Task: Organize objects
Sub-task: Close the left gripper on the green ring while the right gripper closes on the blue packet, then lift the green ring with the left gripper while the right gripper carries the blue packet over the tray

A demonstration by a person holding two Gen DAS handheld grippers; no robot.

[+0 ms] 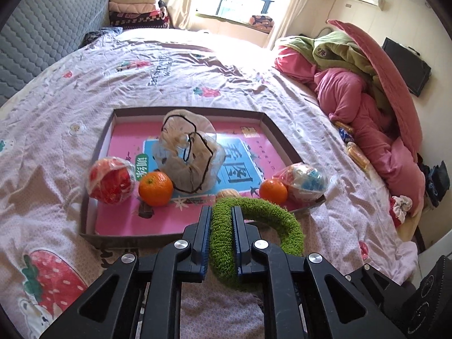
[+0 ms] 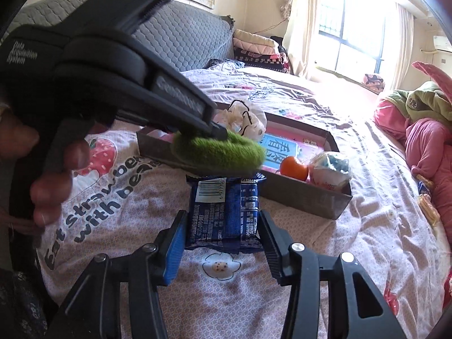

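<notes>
My left gripper (image 1: 221,212) is shut on a fuzzy green ring (image 1: 271,212) and holds it above the near edge of a shallow cardboard box (image 1: 99,149) on the bed; the ring also shows in the right wrist view (image 2: 217,149). The box holds two oranges (image 1: 155,188), a red wrapped ball (image 1: 110,180), a blue-and-white wrapped ball (image 1: 306,180) and a clear plastic bag (image 1: 188,155). My right gripper (image 2: 223,226) has its jaws around a dark blue snack packet (image 2: 223,212) on the bedsheet in front of the box (image 2: 305,196).
The bed is covered by a pink strawberry-print sheet (image 1: 169,65). A heap of pink and green bedding (image 1: 361,84) lies on the right, with small snack packets (image 1: 354,148) beside it. A grey headboard (image 1: 42,34) stands at the left.
</notes>
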